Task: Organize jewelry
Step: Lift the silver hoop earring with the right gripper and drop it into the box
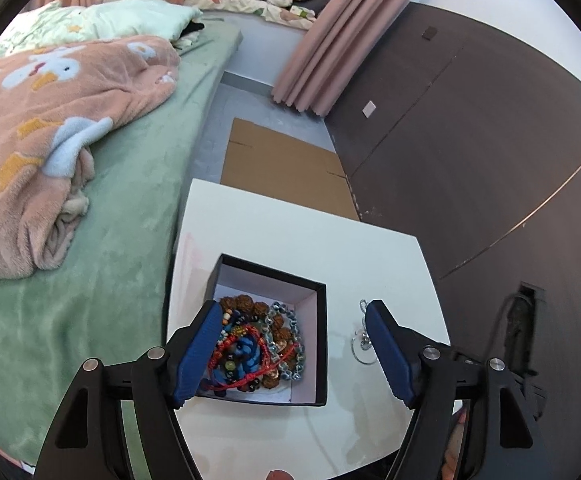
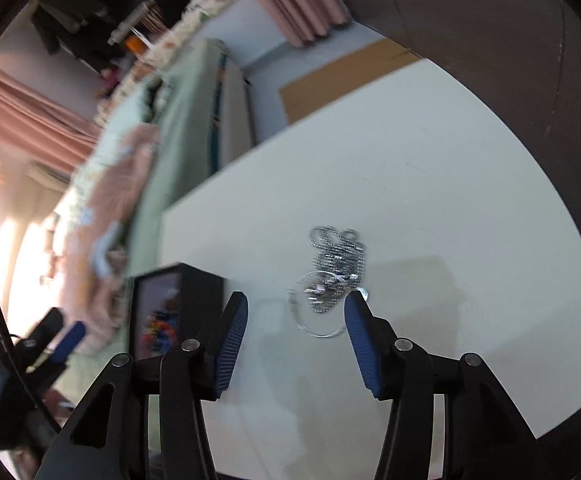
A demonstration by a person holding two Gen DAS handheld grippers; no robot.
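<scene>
The left claw [image 1: 290,352] is held released above the black box [image 1: 321,344], whose beads [image 1: 258,344] are seen between its fingers. The right claw [image 2: 296,344] is likewise released and empty; the silver chain [image 2: 332,270] is found on the white table [image 2: 430,200] just ahead of it.

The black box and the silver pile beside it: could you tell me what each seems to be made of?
Box: likely rigid cardboard, matte black outside with a pale paper lining, judging by its thin, straight walls. Silver pile: probably polished metal, since its fine chain links and thin wire ring glint brightly, though blur hides detail.
</scene>
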